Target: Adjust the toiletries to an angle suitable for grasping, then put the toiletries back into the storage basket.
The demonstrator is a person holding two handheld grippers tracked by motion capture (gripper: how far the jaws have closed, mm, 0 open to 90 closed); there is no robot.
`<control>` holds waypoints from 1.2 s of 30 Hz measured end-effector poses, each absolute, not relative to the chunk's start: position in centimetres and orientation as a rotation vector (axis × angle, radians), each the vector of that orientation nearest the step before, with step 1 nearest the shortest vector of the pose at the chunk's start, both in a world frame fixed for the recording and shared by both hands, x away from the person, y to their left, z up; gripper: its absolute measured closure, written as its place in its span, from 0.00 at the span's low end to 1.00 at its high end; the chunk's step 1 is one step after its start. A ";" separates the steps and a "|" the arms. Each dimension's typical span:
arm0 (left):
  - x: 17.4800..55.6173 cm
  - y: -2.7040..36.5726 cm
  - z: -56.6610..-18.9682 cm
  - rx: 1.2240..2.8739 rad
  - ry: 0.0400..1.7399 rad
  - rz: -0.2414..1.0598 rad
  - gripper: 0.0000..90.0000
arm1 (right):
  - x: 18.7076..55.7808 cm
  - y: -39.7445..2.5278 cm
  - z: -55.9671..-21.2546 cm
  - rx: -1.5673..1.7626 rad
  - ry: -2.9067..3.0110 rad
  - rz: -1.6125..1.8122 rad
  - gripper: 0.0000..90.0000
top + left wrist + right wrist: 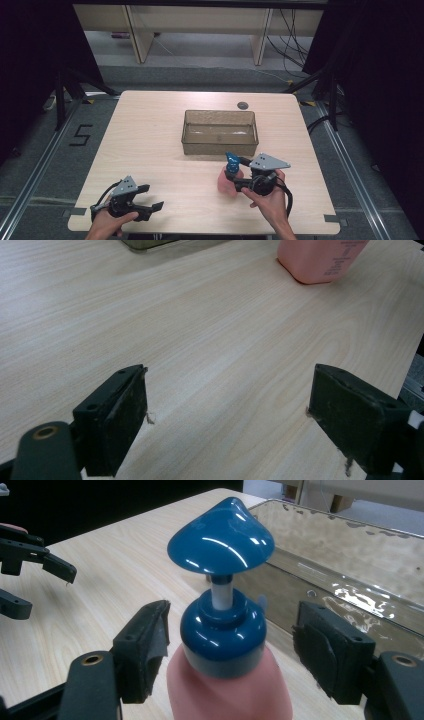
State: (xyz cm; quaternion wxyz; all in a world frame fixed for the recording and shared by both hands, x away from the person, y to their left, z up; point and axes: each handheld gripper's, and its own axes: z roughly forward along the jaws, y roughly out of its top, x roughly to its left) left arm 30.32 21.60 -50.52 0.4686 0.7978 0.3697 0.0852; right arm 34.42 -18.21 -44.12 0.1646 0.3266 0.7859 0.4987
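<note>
A pink pump bottle (226, 186) with a blue pump head (232, 161) stands upright on the table, in front of the clear bin. My right gripper (239, 175) is open with one jaw on each side of the bottle's neck. In the right gripper view the blue collar (223, 632) sits between the jaws of that gripper (232, 635), with a gap on both sides. My left gripper (150, 198) is held low near the table's front left, open and holding nothing. In the left gripper view the open left gripper (230, 390) has bare wood between its jaws, and the bottle's base (320, 260) stands far ahead.
A clear plastic bin (220, 145) sits at the table's middle, just beyond the bottle, and looks empty. A small dark round grommet (243, 105) lies near the table's far edge. The wooden tabletop (150, 140) is bare on the left.
</note>
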 end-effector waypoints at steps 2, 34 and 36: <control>30.3 21.6 -50.5 1.957 0.909 0.209 0.17 | 34.4 -18.0 -44.1 0.933 2.243 1.422 0.36; 30.3 21.4 -50.5 1.971 0.904 0.210 0.17 | 34.7 -17.2 -44.5 0.863 2.231 1.390 0.59; 30.3 21.4 -50.5 1.977 0.906 0.207 0.18 | 34.6 -17.1 -44.5 0.869 2.238 1.383 0.59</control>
